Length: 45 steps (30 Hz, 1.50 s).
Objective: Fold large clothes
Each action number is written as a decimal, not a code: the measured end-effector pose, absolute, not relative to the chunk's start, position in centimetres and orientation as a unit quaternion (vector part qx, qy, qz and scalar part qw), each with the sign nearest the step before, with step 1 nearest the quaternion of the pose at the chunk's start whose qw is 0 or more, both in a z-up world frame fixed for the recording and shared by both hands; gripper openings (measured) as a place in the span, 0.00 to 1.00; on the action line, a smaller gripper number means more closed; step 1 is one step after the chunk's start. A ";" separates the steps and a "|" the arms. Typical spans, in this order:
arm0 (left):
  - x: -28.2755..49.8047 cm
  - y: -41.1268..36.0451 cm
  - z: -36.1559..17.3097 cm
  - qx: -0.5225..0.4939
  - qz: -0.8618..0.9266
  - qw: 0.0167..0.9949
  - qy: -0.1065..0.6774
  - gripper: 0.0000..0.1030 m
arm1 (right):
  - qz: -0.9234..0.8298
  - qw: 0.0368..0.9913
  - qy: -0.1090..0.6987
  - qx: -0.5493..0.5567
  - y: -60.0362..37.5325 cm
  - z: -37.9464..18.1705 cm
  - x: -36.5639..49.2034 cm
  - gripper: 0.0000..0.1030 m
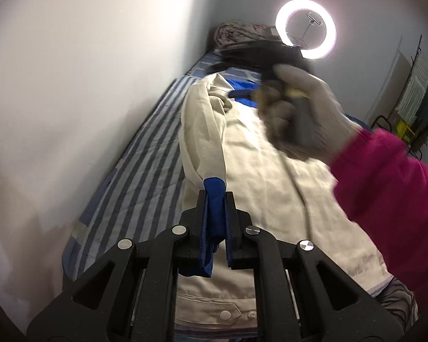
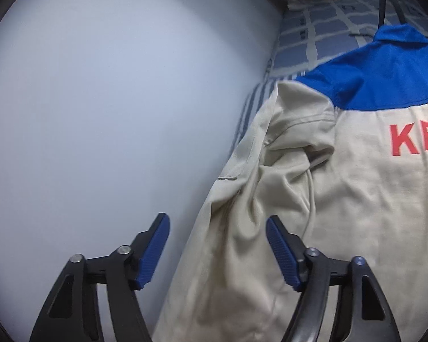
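left gripper [image 1: 215, 199] is clamped on the blue cuff [image 1: 214, 188] of the beige jacket [image 1: 271, 193], which lies spread along a striped bed [image 1: 145, 154] beside a pale wall [image 1: 71, 71]. right gripper [image 2: 217, 252] hangs with jaws apart and nothing between them, above the jacket's sleeve [image 2: 242, 199]. a gloved hand [image 1: 308, 114] in a pink sleeve [image 1: 391, 182] holds its handle. a ring light [image 1: 305, 28] glows beyond.

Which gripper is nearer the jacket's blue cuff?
Left. The left gripper is clamped on the blue cuff; the right gripper stands open, up by the jacket's shoulder end.
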State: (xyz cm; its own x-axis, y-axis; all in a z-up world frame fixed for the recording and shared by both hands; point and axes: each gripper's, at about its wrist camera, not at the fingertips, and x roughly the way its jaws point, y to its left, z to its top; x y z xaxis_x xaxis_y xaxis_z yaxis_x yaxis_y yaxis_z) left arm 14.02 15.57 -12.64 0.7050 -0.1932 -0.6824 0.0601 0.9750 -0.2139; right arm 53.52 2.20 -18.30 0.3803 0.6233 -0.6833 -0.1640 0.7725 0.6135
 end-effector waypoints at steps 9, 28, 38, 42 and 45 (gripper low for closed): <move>13.9 15.8 -13.5 -0.072 -0.073 0.917 0.385 0.07 | 0.227 0.804 0.507 0.213 3.0 -17.8 54.4 0.00; 8.9 11.8 -16.8 -0.124 -0.173 0.858 0.468 0.42 | 0.106 0.790 0.601 0.048 -14.9 -24.8 39.2 0.12; 12.1 14.9 -24.1 -0.259 -0.134 0.789 0.541 0.43 | 0.132 0.836 0.532 -0.028 -12.4 -19.5 36.3 0.32; 12.1 13.2 -25.2 -0.248 -0.136 0.790 0.545 0.42 | 0.156 0.847 0.506 -0.043 -9.6 -17.0 38.4 0.39; 12.3 12.1 -25.7 -0.232 -0.138 0.793 0.546 0.13 | 0.170 0.855 0.488 -0.050 -7.0 -16.3 41.2 0.45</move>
State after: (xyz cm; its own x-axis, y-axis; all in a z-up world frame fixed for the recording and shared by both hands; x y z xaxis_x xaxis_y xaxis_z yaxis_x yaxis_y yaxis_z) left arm 12.33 12.12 -25.69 0.3658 -0.4713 -0.8025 -0.0345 0.8548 -0.5177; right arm 41.19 -7.01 -16.29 0.4662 0.2423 -0.8509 -0.3391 0.9372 0.0812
